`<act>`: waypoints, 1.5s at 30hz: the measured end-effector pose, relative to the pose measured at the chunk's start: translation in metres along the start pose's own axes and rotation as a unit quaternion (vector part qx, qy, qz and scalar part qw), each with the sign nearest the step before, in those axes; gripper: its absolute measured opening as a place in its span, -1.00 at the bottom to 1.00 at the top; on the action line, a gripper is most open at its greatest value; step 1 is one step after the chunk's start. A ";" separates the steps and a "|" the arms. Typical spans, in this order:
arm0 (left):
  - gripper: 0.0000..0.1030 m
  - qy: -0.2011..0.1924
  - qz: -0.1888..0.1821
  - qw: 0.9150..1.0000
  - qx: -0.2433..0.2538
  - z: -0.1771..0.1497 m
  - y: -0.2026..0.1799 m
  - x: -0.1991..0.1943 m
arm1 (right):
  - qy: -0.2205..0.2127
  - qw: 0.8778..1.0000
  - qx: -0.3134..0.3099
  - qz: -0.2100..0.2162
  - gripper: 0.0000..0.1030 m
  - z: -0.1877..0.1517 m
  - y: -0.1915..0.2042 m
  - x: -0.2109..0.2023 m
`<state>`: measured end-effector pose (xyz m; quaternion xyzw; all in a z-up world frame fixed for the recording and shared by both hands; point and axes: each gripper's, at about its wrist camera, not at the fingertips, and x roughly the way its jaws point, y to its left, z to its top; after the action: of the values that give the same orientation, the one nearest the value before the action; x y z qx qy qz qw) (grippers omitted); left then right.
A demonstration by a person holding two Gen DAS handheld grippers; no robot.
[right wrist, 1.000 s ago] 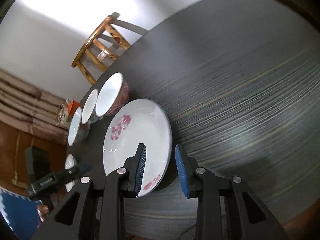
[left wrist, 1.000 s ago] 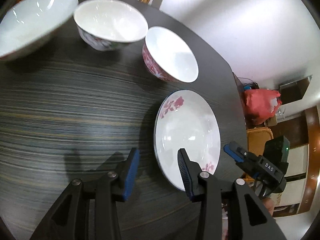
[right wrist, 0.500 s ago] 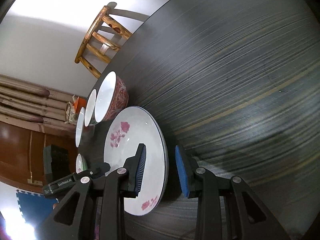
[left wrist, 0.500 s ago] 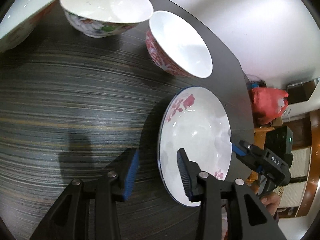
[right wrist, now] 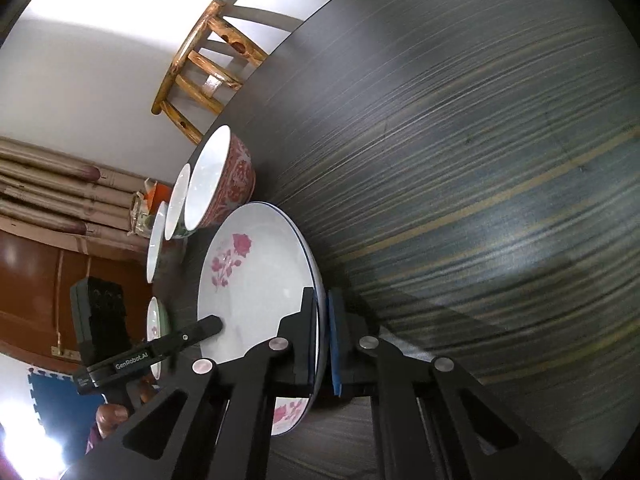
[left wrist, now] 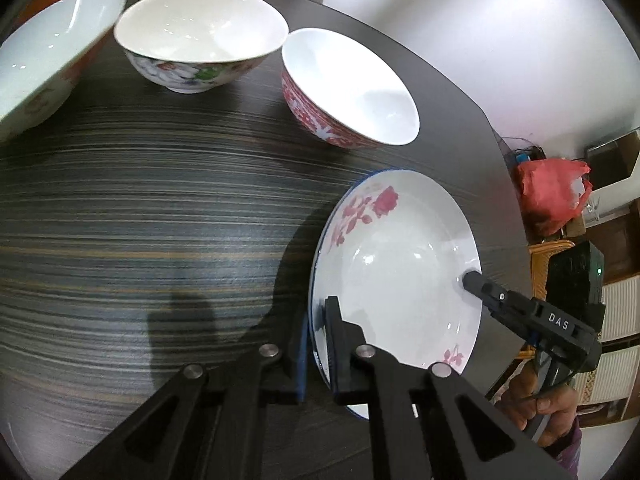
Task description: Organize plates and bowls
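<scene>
Dark striped wood-grain bench (left wrist: 160, 208); rose-patterned plate (left wrist: 400, 264) near its edge, pinched at opposite rims by left tool (left wrist: 316, 336) and right tool (right wrist: 322, 332). Wooden chair (right wrist: 208, 64), white wall beyond.

A second ago both sets of jaws stood open astride the rim of the flowered plate (left wrist: 400, 264); now the left gripper (left wrist: 316, 340) has clamped onto its near edge. The right gripper (right wrist: 322, 340) has likewise closed on the opposite rim. The left wrist view has drawn closer, so the plate fills more of it.
</scene>
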<state>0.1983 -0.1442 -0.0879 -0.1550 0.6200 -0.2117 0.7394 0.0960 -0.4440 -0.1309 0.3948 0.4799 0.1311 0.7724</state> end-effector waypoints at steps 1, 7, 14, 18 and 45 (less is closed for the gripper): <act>-0.86 -0.002 0.001 1.000 -0.002 -0.001 0.002 -0.003 | -0.001 1.000 0.000 0.001 -0.84 -0.002 0.001 -0.001; -0.87 -0.013 0.015 1.000 -0.005 -0.004 0.012 -0.024 | 0.006 1.000 -0.001 0.010 -0.84 -0.011 0.010 -0.001; -0.87 -0.021 0.029 0.999 -0.025 -0.018 0.035 -0.045 | 0.024 1.000 -0.003 0.015 -0.84 -0.023 0.027 0.012; -0.87 -0.028 0.034 0.998 -0.040 -0.029 0.058 -0.062 | 0.040 0.999 -0.007 0.021 -0.84 -0.030 0.041 0.024; -0.87 -0.115 0.068 0.981 -0.142 -0.066 0.189 -0.190 | 0.124 0.988 -0.071 0.059 -0.84 -0.068 0.190 0.123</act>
<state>0.1293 0.1169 -0.0307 -0.2394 0.5634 -0.0518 0.7890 0.1343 -0.2159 -0.0850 0.3470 0.5372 0.2578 0.7242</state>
